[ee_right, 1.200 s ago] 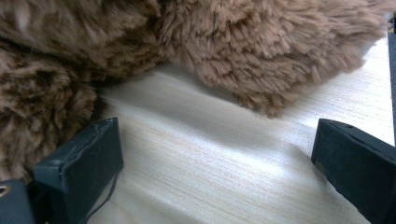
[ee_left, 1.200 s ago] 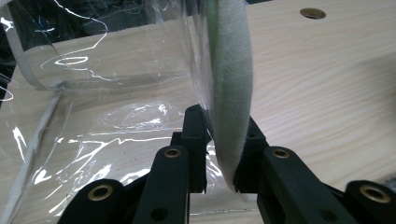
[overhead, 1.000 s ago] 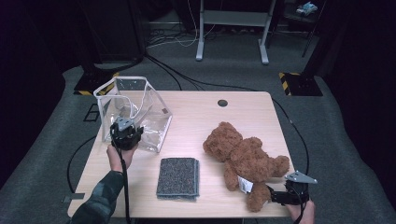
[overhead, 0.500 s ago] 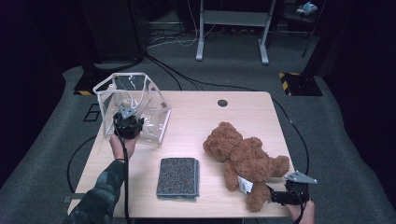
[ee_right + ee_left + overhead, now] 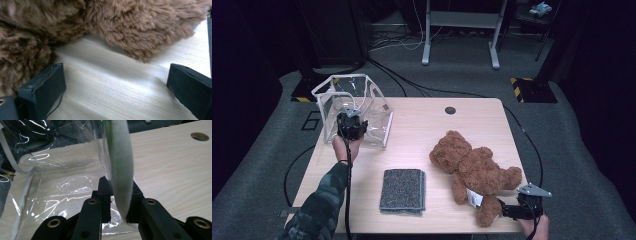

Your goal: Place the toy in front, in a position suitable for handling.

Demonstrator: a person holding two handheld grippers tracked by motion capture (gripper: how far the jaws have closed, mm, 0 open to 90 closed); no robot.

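**A:** How will that clear plastic bag with white fabric trim (image 5: 354, 107) handle? It stands open at the far left corner of the tabletop (image 5: 422, 125).

**B:** Light and floppy, I'd judge. The film is thin, shiny and probably slippery, so it would crumple or slide if pinched on the wall. The white fabric trim (image 5: 120, 170) is the place to take it: woven, thicker, with some bite.

**A:** And that is where the left gripper (image 5: 119, 201) has it?

**B:** Yes. In the left gripper view its jaws are clamped on the trim band at the bag's near edge, film bunched beside it. Holding one edge alone, the rest will likely sag and swing, so slow moves suit it.

**A:** The brown plush teddy bear (image 5: 474, 170)?

**B:** Soft, light, squashy, lying on the right half of the tabletop, well apart from the bag. A limb gives a firm handful. The right gripper (image 5: 115, 82) sits beside its leg with jaws spread wide, nothing between them.

**A:** And the grey folded cloth (image 5: 403, 190)?

**B:** Flat near the front edge, between the two, untouched.
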